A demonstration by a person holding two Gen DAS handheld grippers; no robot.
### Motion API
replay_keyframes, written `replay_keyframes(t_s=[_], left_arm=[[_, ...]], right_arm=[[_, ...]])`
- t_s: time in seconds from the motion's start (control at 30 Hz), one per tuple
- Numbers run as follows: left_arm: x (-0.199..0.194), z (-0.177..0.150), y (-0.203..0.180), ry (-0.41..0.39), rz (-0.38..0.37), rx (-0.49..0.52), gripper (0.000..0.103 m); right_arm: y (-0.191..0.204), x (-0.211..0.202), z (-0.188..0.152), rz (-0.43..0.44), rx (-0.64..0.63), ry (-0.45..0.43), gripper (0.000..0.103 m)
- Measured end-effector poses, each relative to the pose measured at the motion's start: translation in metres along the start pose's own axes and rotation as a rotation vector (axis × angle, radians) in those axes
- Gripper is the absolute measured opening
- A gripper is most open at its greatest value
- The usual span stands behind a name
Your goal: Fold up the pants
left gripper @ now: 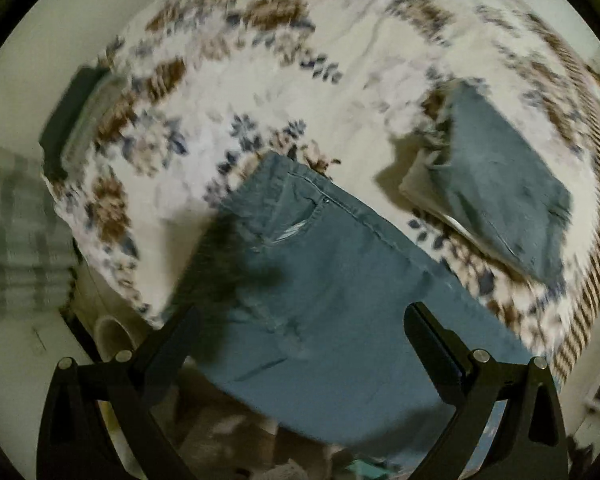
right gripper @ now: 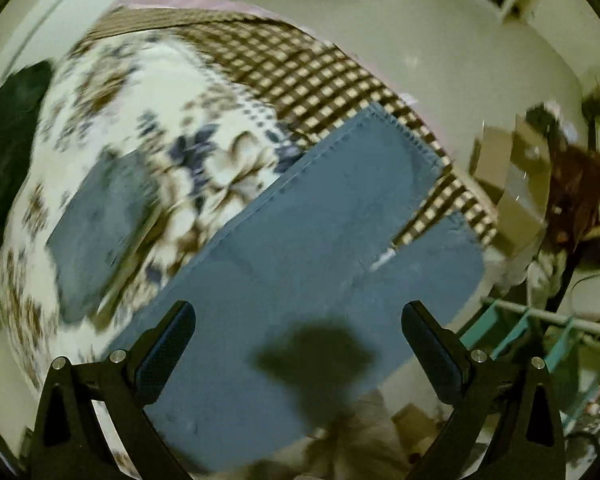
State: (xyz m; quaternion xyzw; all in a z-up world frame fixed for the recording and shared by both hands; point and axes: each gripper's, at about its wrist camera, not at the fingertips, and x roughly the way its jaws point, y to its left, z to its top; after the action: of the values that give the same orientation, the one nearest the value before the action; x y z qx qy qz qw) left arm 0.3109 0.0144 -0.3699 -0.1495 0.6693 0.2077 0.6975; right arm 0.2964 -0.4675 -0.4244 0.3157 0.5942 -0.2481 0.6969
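Blue-grey pants (left gripper: 332, 280) lie flat on a floral bedspread (left gripper: 228, 92). The left wrist view shows the waist and pocket end; the right wrist view shows the leg end (right gripper: 300, 264) with hems near the checked border. My left gripper (left gripper: 300, 320) is open above the waist part, holding nothing. My right gripper (right gripper: 298, 320) is open above the legs, holding nothing. Both views are motion-blurred.
A folded blue-grey garment lies on the bed at the right in the left wrist view (left gripper: 500, 184) and at the left in the right wrist view (right gripper: 100, 224). A dark pillow (right gripper: 8, 152) sits at the bed's far side. Boxes and a teal rack (right gripper: 540, 340) stand on the floor.
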Motion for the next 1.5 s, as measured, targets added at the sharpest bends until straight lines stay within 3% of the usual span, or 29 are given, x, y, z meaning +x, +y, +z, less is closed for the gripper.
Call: replay_keyframes(t_s=[0.17, 0.4, 0.67, 1.07, 1.13, 1.2, 1.23, 1.27, 1.3, 1.37, 1.5], left_arm=[[0.084, 0.034, -0.036, 0.054, 0.054, -0.046, 0.103], [0.158, 0.064, -0.062, 0.075, 0.142, -0.06, 0.103], [0.189, 0.084, -0.067, 0.079, 0.168, -0.079, 0.103], [0.208, 0.092, -0.054, 0.081, 0.168, -0.088, 0.103], [0.212, 0.093, -0.05, 0.075, 0.15, -0.088, 0.098], [0.211, 0.095, -0.044, 0.048, 0.093, -0.092, 0.064], [0.211, 0.096, -0.038, 0.036, 0.073, -0.094, 0.058], [0.21, 0.097, -0.034, 0.028, 0.06, -0.095, 0.043], [0.209, 0.097, -0.028, 0.017, 0.039, -0.1, 0.036], [0.205, 0.097, -0.012, 0.0, -0.032, -0.12, 0.029], [0.187, 0.092, 0.014, -0.039, -0.138, -0.137, 0.021]], right_arm=[[0.003, 0.108, 0.073, -0.05, 0.09, 0.043, 0.103], [-0.003, 0.21, 0.126, -0.087, 0.181, 0.13, 0.103], [0.02, 0.266, 0.163, -0.12, 0.141, 0.16, 0.103], [0.038, 0.301, 0.19, -0.167, 0.114, 0.16, 0.103], [0.038, 0.304, 0.192, -0.169, 0.111, 0.155, 0.102], [0.036, 0.304, 0.193, -0.176, 0.104, 0.148, 0.094], [0.033, 0.301, 0.187, -0.18, 0.099, 0.146, 0.084], [0.036, 0.298, 0.184, -0.187, 0.089, 0.143, 0.069], [0.039, 0.294, 0.18, -0.195, 0.078, 0.14, 0.059], [0.033, 0.289, 0.169, -0.204, 0.051, 0.12, 0.02], [0.026, 0.276, 0.16, -0.195, 0.054, 0.102, 0.007]])
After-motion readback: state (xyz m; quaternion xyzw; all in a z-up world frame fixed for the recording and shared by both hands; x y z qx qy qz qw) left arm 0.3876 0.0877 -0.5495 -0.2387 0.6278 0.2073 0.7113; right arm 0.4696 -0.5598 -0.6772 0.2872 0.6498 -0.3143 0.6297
